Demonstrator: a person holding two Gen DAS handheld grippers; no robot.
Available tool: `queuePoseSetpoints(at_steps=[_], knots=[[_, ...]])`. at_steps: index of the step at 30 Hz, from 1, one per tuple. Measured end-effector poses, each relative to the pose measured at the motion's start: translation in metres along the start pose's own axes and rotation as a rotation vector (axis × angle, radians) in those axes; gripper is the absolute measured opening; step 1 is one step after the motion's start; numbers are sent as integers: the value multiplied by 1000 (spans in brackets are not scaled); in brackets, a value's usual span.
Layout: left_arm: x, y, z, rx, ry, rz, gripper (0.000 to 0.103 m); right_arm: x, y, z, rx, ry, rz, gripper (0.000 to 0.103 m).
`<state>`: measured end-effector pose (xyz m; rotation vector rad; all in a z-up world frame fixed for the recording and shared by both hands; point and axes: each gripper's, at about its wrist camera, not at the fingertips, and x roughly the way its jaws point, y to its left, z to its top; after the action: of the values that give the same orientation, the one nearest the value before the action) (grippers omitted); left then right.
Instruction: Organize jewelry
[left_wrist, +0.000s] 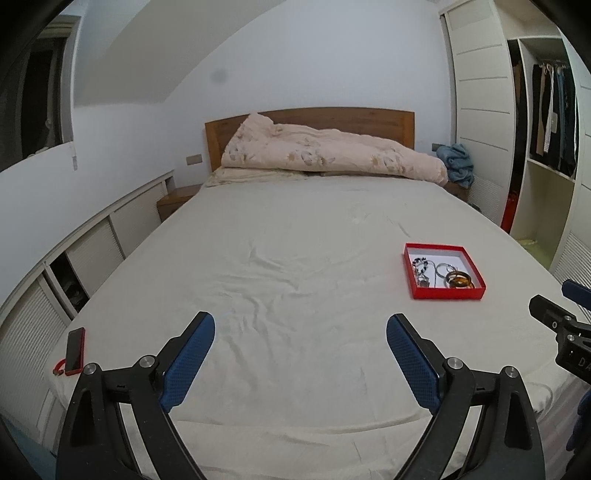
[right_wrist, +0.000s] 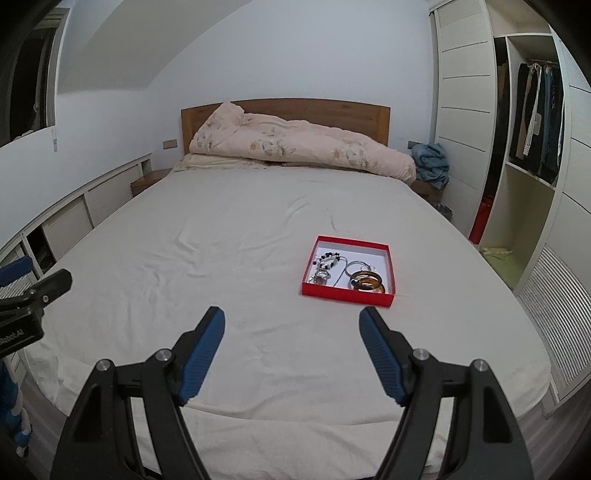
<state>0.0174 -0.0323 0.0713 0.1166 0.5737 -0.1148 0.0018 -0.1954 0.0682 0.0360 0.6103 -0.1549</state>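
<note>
And there was the left hand-held gripper (left_wrist: 300, 325), poised above the foot edge of the bed (left_wrist: 280, 258) and angled downward, its blue-padded fingers (left_wrist: 190, 360) spread wide with nothing but creased cream sheet between them. The right hand-held gripper (right_wrist: 291, 319) sat alongside in the same downward tilt over that same foot edge, jaws apart too, though a touch narrower, and empty as well. Neither one touched the sheet. Each caught the other at the side of its own view, so they were level and side by side.

The shallow square red cardboard box (right_wrist: 347, 293) lay on the sheet toward the bed's right edge, ahead of the right gripper and well clear of its tips. Inside it, a dark-and-white beaded strand (right_wrist: 327, 258) lay at the left, thin silver rings (right_wrist: 360, 266) in the middle and amber-brown bangles (right_wrist: 367, 283) at the near right corner.

A slim red-cased phone (left_wrist: 75, 350) rested at the bed's near left corner.
</note>
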Motion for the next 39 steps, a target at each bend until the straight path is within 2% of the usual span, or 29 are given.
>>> queuePoseSetpoints(at_steps=[13,24,39], knots=[[-8,10,-8,-37,-2,17,96,-34,19,0,-67,-88,-60,74],[-6,5,-9,-27,-7,15,97,-27,17,-4,-39,-64,-30,74],[12,2,-7,-27,18,-1,97,-1,8,-5,-21,-29,-29,74]])
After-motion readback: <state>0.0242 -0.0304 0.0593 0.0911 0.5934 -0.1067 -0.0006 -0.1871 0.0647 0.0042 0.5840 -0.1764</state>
